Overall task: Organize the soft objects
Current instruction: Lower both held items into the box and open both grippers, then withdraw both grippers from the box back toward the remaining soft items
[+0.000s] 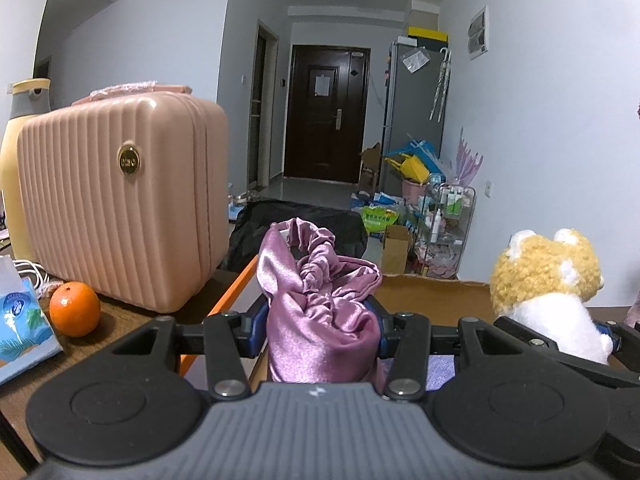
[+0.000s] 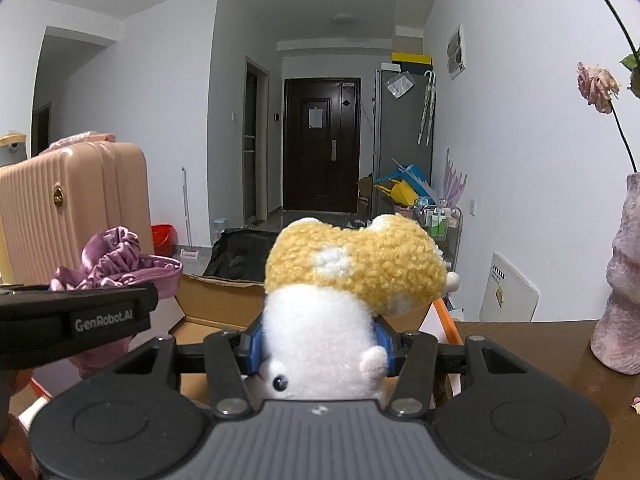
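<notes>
My left gripper (image 1: 320, 330) is shut on a bunched pink satin cloth (image 1: 320, 304) with a ruffled elastic edge, which stands up between its blue pads. My right gripper (image 2: 320, 348) is shut on a plush toy (image 2: 340, 292) with a white body and a curly tan head. Both are held above an open cardboard box (image 2: 224, 304) with an orange-edged flap (image 1: 236, 284). In the left wrist view the plush toy (image 1: 548, 288) shows at the right. In the right wrist view the satin cloth (image 2: 116, 264) shows at the left, above the left gripper's black body.
A ribbed pink suitcase (image 1: 120, 216) stands on the wooden table (image 1: 120, 320) at the left, with an orange (image 1: 75, 309) and a tissue pack (image 1: 20, 320) in front of it. A mauve vase (image 2: 624, 280) with dried roses stands at the right. Clutter lies on the floor beyond.
</notes>
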`<action>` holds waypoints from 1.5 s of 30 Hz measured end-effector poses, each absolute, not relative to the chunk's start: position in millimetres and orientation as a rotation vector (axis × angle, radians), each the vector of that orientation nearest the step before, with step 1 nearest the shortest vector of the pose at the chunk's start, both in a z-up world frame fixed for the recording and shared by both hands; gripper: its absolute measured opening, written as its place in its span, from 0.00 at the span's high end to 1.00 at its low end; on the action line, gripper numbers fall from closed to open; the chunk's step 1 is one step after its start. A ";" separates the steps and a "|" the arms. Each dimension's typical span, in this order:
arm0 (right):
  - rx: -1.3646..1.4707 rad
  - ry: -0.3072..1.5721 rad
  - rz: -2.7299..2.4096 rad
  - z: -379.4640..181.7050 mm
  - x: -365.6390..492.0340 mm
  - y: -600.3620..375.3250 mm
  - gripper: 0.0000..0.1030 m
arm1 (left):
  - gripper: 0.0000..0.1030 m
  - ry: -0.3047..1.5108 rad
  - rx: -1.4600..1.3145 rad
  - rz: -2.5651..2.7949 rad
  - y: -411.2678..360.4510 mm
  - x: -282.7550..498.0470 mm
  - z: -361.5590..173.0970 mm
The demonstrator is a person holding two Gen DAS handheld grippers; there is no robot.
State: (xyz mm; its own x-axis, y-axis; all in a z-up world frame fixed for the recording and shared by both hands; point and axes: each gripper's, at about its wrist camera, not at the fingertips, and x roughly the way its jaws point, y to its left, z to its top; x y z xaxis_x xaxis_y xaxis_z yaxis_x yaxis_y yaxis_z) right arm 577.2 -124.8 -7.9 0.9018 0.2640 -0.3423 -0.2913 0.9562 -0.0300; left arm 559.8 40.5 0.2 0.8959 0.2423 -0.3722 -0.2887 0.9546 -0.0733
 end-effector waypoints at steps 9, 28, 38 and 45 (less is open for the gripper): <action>-0.090 0.366 0.256 -10.3 586.4 -124.7 0.17 | 0.10 0.393 -0.185 0.273 53.1 562.5 -3.0; -0.061 0.361 0.213 -14.8 586.3 -134.8 0.00 | 0.00 0.382 -0.216 0.335 61.3 555.9 -3.7; -0.042 0.328 0.198 -16.5 565.5 -151.7 0.00 | 0.00 0.379 -0.192 0.332 60.5 542.3 -6.6; -0.047 0.302 0.207 -16.9 542.6 -159.5 0.00 | 0.00 0.381 -0.178 0.324 63.3 523.3 -9.6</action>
